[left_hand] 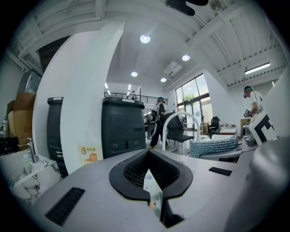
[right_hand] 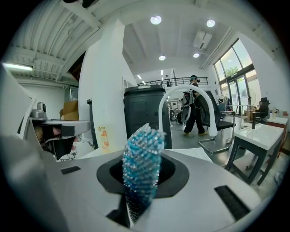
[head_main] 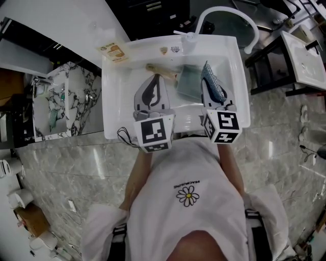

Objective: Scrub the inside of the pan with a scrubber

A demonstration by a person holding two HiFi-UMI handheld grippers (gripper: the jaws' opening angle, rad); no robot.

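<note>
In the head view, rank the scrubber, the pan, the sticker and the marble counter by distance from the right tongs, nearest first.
1. The scrubber, clamped in the right tongs.
2. The pan, just left of them in the sink.
3. The sticker, past the sink's far left corner.
4. The marble counter, far left, beyond the sink.

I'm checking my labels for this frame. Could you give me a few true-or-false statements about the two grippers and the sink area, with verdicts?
1. The right gripper is shut on a blue scrubber. True.
2. The left gripper has its jaws wide apart. False: its jaws are closed together.
3. Both grippers reach over a white sink. True.
4. The faucet at the back of the sink is black and straight. False: it is white and arches in a curve.
</note>
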